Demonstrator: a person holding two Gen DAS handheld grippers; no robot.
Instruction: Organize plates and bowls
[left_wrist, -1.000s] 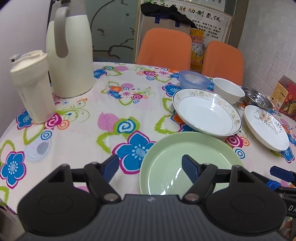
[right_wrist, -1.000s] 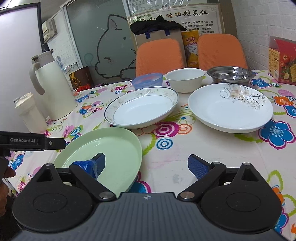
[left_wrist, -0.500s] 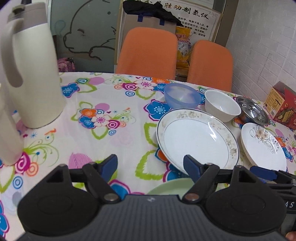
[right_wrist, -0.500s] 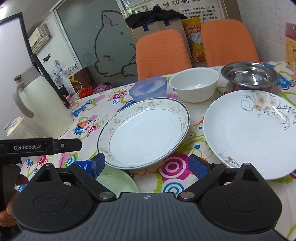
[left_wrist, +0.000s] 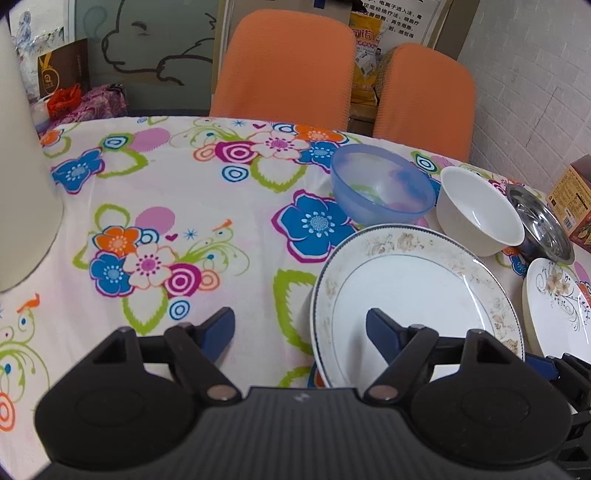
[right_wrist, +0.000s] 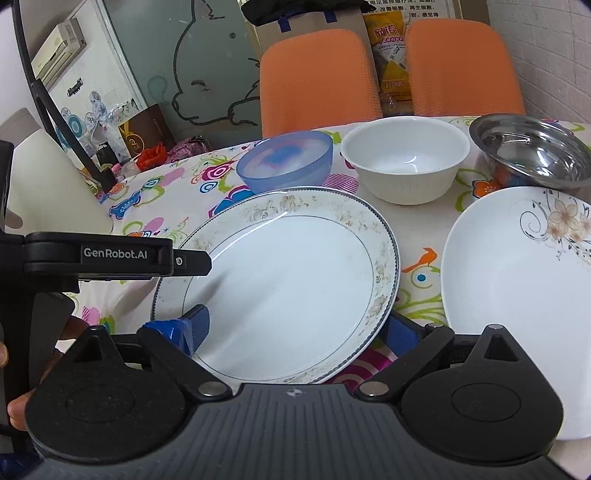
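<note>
A white plate with a faded floral rim (left_wrist: 413, 291) (right_wrist: 291, 280) lies on the flowered tablecloth. My right gripper (right_wrist: 295, 328) is open, its fingers on either side of the plate's near part; the plate's rim hides part of the right finger. My left gripper (left_wrist: 299, 328) is open too, with its right fingertip over the plate's left side and its left fingertip over bare cloth. Behind the plate stand a translucent blue bowl (left_wrist: 380, 184) (right_wrist: 284, 162), a white bowl (left_wrist: 476, 210) (right_wrist: 406, 158) and a steel bowl (left_wrist: 543, 225) (right_wrist: 532, 151). A white plate with a flower print (left_wrist: 557, 306) (right_wrist: 517, 280) lies to the right.
A cream thermos jug (left_wrist: 22, 184) stands at the table's left. Two orange chairs (left_wrist: 284, 66) are behind the far edge. A printed carton (left_wrist: 572, 199) sits at the far right. The other gripper's body (right_wrist: 110, 254), held by a hand, reaches over the rimmed plate's left edge.
Both grippers have moved forward across the table. The green plate has dropped out of both views, and the rimmed plate now lies between the right gripper's fingers.
</note>
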